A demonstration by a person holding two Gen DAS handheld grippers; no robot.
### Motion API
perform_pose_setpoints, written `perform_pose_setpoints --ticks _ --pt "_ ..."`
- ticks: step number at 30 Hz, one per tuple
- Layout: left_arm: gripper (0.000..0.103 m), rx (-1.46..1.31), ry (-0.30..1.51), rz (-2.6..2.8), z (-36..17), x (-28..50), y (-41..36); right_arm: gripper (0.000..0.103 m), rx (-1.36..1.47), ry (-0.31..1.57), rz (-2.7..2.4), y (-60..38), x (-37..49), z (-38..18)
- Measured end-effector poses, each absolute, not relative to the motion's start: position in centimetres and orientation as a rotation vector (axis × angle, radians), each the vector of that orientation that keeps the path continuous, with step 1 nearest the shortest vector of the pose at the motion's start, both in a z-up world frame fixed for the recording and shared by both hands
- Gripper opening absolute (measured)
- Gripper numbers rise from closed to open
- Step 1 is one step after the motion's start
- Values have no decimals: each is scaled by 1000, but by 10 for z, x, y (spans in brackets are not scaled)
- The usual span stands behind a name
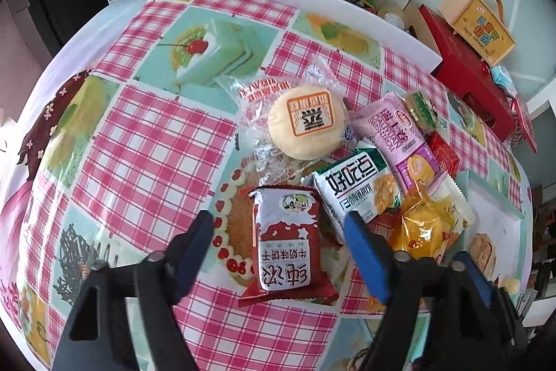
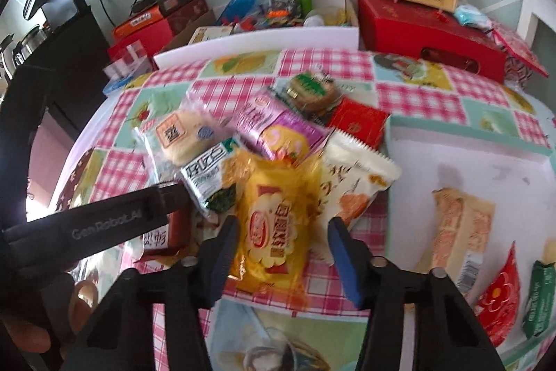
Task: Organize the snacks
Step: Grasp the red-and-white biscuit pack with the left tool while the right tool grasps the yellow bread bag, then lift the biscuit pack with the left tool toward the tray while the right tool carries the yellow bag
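The red biscuit packet (image 1: 286, 242) lies flat on the desk (image 1: 139, 134) in the lower middle of the left wrist view, its long axis running up and down the frame, roughly in line with the left gripper (image 1: 279, 226), whose fingers are spread wide to either side of it without touching; that alignment suits closing across its narrow width. In the right wrist view the yellow packet (image 2: 274, 221) sits at the lower centre, long axis also near vertical and tilted slightly, overlapping its neighbours at the near edge of the pile. The right gripper (image 2: 281, 233) has its fingers released, one on each side of the packet, probably lining up a grasp. Above lie a round bun (image 1: 305, 122), a white-and-green packet (image 1: 358, 186) and a purple packet (image 1: 399, 138). At the right of that view a white tray (image 2: 469, 141) already holds several snacks, likely the sorting place.
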State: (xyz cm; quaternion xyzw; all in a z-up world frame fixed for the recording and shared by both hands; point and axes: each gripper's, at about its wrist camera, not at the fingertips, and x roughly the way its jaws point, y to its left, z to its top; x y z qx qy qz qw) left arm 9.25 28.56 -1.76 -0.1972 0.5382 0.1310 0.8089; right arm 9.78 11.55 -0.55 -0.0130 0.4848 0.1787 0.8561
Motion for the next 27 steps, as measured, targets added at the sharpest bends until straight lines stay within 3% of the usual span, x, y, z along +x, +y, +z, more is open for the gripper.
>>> perform_pose_setpoints --ticks 5,9,14,27 --pt "56 -429 1184 288 -31 95 284 45 -27 1034 396 119 95 -15" --pt "49 -421 1192 303 -38 97 283 43 -18 1033 399 118 96 -17" --pt "42 -372 1191 325 -42 100 274 42 -8 1037 401 117 96 -19" --pt "41 -402 1139 347 -22 90 276 38 22 1018 434 115 89 -9"
